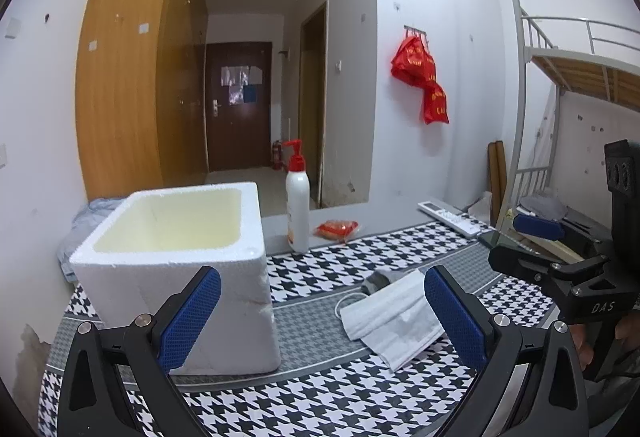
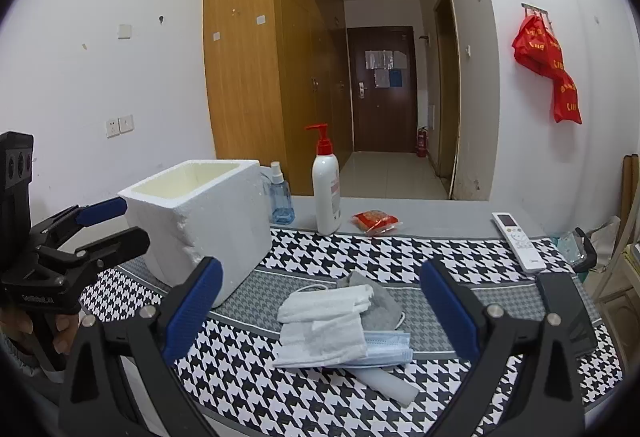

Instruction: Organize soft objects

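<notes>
Right wrist view: soft pile (image 2: 344, 321) lies on the houndstooth cloth (image 2: 248, 373) between and just ahead of the right gripper (image 2: 322, 311), whose fingers stand wide apart and hold nothing.
Pile make-up: white folded face masks on top, a pale blue mask (image 2: 386, 347) under them, a grey cloth (image 2: 378, 301) behind, a white roll (image 2: 392, 385) poking out at the near edge; ear loops trail loose.
Pile condition: limp, layered, overlapping, nothing tied together.
Pile position: right of the foam box (image 2: 200, 221), near it but not touching.
Left wrist view: same masks (image 1: 394, 317) sit by the right-hand finger of the left gripper (image 1: 322, 315), which is also spread wide and empty.
Box: white foam, open-topped, nothing visible inside from these angles.
Progress: judged not yet begun; no soft item is in the box.
Risk, partial grab: a pinch on the top layer alone would likely lift one mask and drag or scatter the rest.
Risk, loops: a trailing ear loop could snag a finger and pull a mask back out.
Risk, box: light foam may slide or tip if bumped during a drop.
Surroundings: pump bottle (image 2: 326, 189), blue spray bottle (image 2: 280, 199), red packet (image 2: 374, 221) and remote (image 2: 518, 241) at the far edge, well apart from the pile.
</notes>
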